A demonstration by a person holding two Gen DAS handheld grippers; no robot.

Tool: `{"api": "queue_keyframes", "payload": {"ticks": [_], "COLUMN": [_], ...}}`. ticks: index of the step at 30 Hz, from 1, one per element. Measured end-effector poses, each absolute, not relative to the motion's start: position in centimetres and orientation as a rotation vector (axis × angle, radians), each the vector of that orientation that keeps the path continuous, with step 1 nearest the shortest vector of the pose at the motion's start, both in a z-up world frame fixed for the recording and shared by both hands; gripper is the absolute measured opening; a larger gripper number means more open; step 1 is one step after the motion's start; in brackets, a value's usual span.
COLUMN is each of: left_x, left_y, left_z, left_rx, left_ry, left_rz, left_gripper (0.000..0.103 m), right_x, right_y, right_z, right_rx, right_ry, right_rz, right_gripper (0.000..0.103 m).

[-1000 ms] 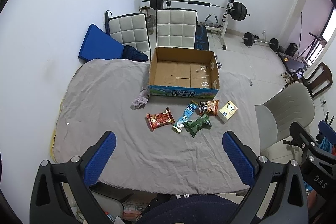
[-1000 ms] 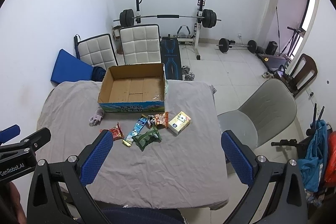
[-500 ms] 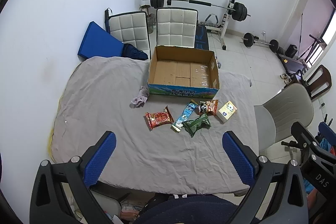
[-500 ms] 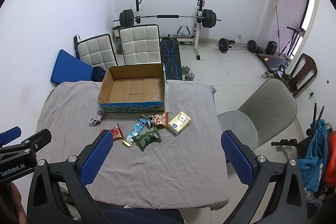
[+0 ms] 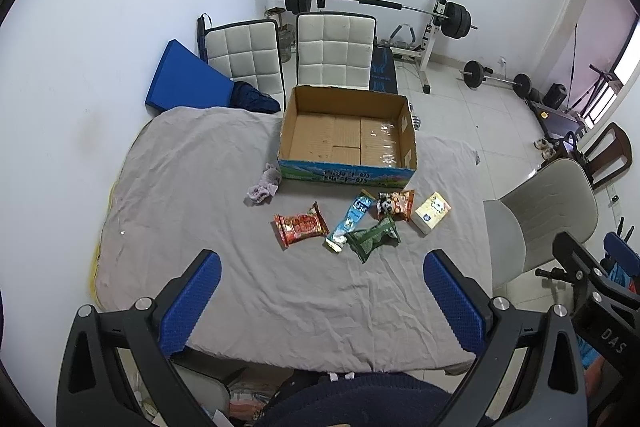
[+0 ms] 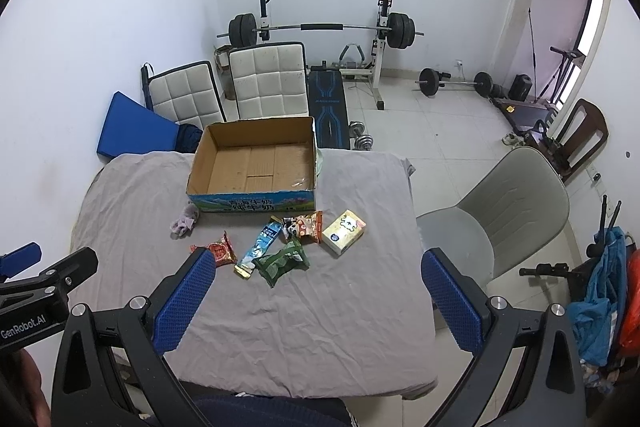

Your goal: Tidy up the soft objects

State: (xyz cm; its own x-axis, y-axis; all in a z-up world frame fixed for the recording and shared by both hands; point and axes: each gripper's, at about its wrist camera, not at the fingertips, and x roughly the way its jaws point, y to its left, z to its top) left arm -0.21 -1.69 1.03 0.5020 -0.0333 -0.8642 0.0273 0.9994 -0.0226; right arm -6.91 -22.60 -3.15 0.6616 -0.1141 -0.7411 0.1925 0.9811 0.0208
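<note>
- Left wrist view: my left gripper hangs above the tabletop, jaws spread wide, grasping nothing.
- My right gripper likewise (jaws released).
- Snack packets lie just before the cardboard box; purple cloth sits beside its corner.

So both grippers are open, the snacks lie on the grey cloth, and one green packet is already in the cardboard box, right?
Not quite. The box is empty; the green packet lies on the cloth with the other snacks, as the left wrist view shows. Both the left gripper and the right gripper are open.
</note>
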Motion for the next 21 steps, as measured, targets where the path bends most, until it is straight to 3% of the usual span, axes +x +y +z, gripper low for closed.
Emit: {"api": "queue_keyframes", "payload": {"ticks": [9, 21], "left_x": [7.8, 17.9], "left_y": [-2.8, -8.6], "left_z": [-3.3, -21.0], "left_rx": [0.04, 0.161], "left_ry": [1.045, 1.314], "left_rz": [-0.047, -0.054], "left_gripper": [0.103, 0.103], "right_x": [0.8, 16.4], "right_y": [-28.4, -37.3], "right_z": [-9.1, -31.1], "right_rx": [0.137, 0.38], "right_ry": [0.969, 1.336], "right_rz": [-0.183, -0.216], "right_gripper": [0.103, 0.103]}}
